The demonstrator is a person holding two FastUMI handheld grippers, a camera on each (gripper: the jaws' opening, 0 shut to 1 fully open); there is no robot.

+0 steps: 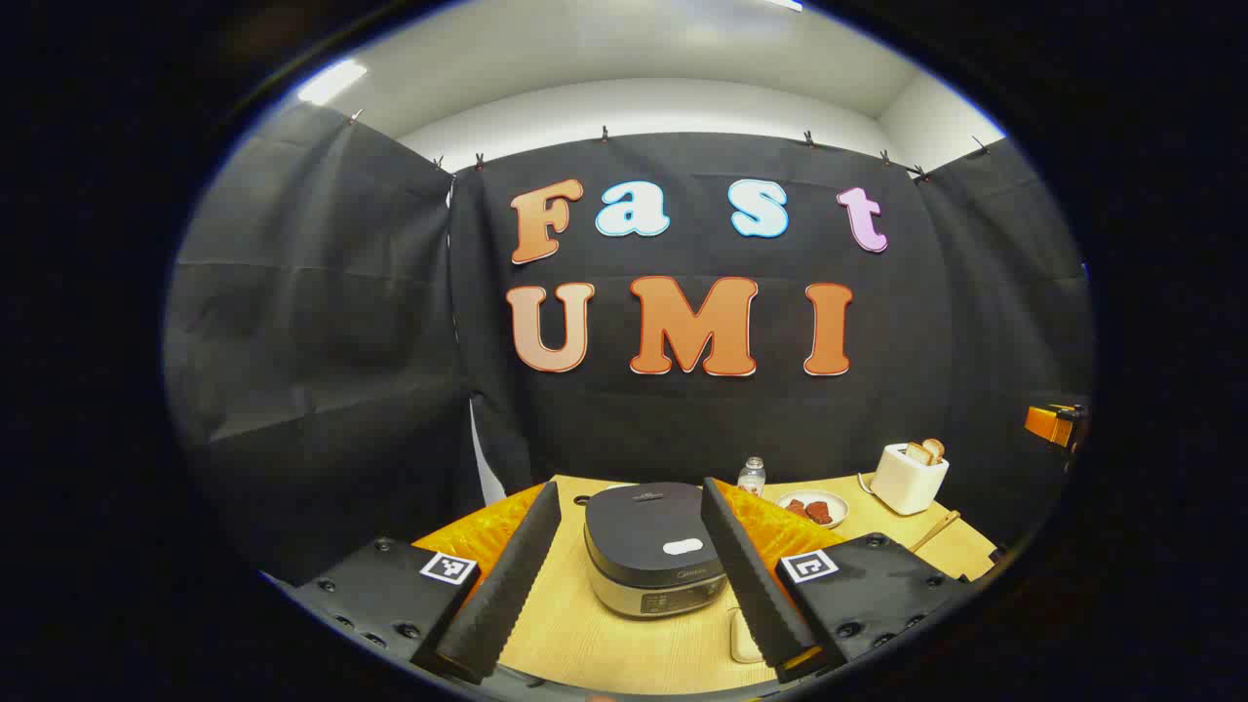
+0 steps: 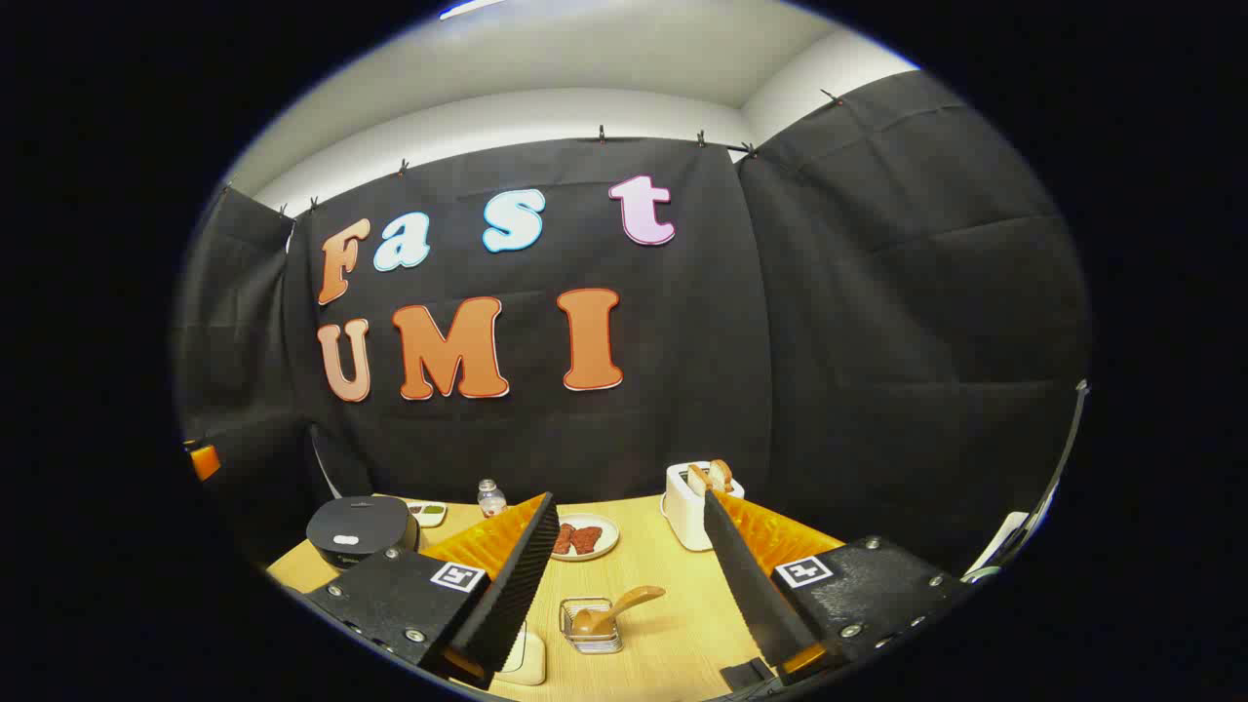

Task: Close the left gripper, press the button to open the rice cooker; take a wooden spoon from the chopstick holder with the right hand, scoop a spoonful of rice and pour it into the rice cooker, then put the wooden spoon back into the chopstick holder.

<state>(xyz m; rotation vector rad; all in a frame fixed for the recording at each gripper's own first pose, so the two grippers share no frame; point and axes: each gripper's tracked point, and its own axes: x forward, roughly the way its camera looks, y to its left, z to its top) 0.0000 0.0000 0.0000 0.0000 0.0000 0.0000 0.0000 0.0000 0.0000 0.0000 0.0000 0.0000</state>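
Left tool (image 1: 639,609) is spread, its 2 fingers framing the shut cooker (image 1: 655,561) at bottom centre. Right tool (image 2: 629,609) is spread too; the spoon (image 2: 614,606) leans in the holder (image 2: 591,627) between its fingers, low centre on the surface (image 2: 673,624).

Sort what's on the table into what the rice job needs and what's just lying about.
Needed: rice cooker, lid shut; wooden spoon in its chopstick holder; left claw and right claw, both open.

Lying about: toaster with bread, plate of reddish food, small bottle.
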